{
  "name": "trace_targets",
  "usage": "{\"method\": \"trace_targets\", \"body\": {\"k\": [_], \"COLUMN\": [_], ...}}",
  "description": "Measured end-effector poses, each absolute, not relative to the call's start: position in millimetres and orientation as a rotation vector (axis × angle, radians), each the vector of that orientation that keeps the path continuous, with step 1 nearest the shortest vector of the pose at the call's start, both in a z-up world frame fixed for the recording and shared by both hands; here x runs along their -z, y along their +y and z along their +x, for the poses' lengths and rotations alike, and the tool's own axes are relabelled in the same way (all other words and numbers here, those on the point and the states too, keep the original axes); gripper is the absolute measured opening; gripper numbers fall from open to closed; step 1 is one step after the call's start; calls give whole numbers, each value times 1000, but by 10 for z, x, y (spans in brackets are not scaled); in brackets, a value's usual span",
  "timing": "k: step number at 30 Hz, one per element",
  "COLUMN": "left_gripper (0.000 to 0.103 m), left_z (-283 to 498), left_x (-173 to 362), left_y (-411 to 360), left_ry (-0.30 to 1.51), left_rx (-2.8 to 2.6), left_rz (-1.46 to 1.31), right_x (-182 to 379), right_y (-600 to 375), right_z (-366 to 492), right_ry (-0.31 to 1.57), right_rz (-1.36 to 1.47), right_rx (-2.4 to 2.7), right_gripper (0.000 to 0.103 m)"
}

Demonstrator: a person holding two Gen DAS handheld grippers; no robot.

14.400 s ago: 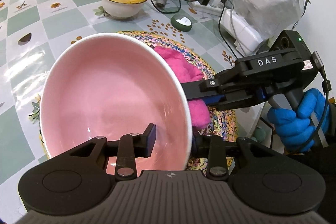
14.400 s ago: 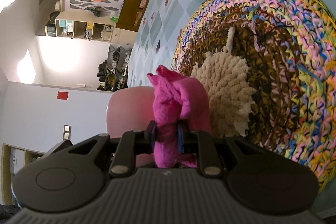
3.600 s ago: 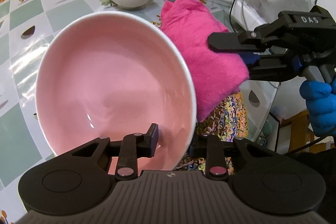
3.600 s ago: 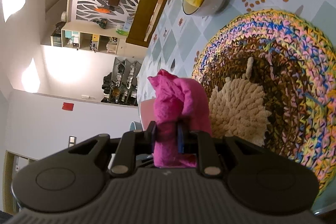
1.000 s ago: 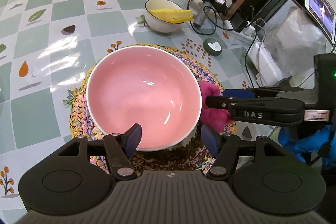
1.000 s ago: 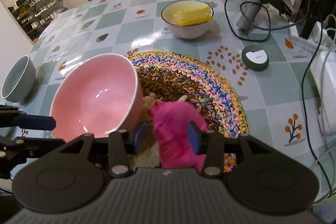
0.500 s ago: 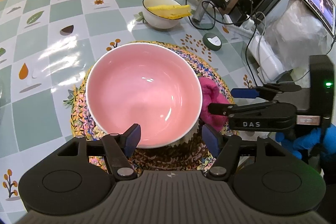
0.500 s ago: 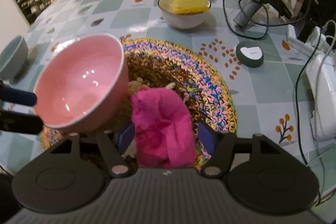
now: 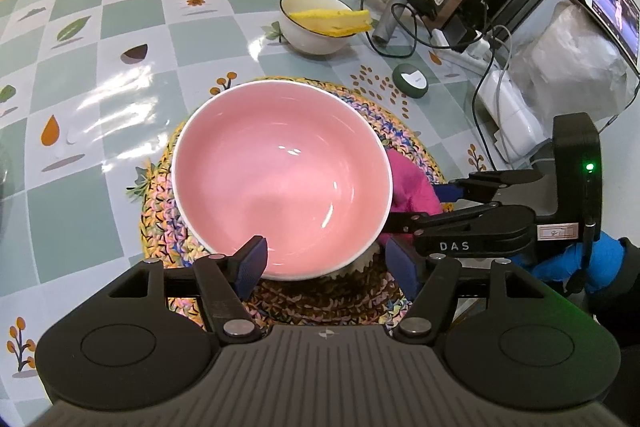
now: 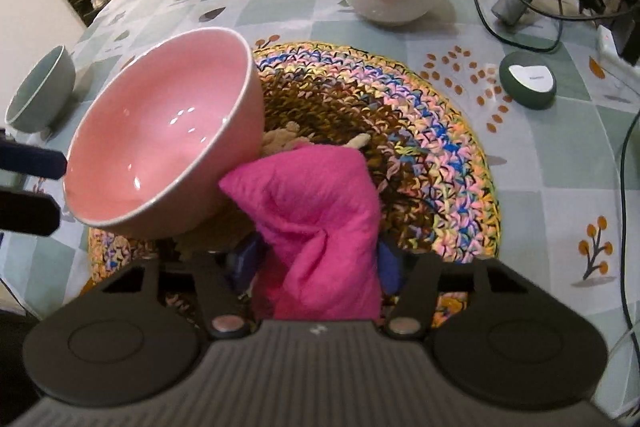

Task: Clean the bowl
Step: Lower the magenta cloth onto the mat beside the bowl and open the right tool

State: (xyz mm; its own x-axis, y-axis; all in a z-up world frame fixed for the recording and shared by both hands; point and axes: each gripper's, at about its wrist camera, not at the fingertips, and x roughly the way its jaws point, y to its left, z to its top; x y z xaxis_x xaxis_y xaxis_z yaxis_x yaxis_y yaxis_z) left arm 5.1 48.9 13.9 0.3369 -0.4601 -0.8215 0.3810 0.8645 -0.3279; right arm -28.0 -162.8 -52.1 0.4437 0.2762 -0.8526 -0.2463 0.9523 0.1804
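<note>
The right gripper [image 10: 316, 263], its jaws just closing partway, straddles a pink cloth [image 10: 320, 211]; whether the pads press it cannot be told. The left gripper [image 9: 326, 261] stands open around the near rim of the pink bowl [image 9: 280, 179] on the woven mat [image 10: 432, 147]. Beyond sits a white bowl [image 9: 312, 27] holding a yellow sponge [image 9: 330, 19].

The left gripper [image 9: 326, 259] points steeply down, its jaws spread apart and pressing on nothing. The right gripper [image 10: 316, 261], held in a blue-gloved hand [image 9: 576, 263], also tilts downward; its jaws have just been closing, with the pink cloth [image 10: 320, 223] between them.
</note>
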Motion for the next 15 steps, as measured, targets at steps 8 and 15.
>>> {"method": "trace_targets", "body": {"k": [8, 15], "left_gripper": [68, 68], "left_z": [70, 84], "left_x": [-133, -125], "left_y": [460, 464], "left_ry": [1085, 1068], "left_rx": [530, 500], "left_rz": [-54, -28], "right_x": [435, 578], "right_y": [-1723, -1717], "right_z": [-156, -34], "right_ry": [999, 1024], "right_rz": [73, 57], "right_rx": [-178, -168], "right_gripper": [57, 67]}}
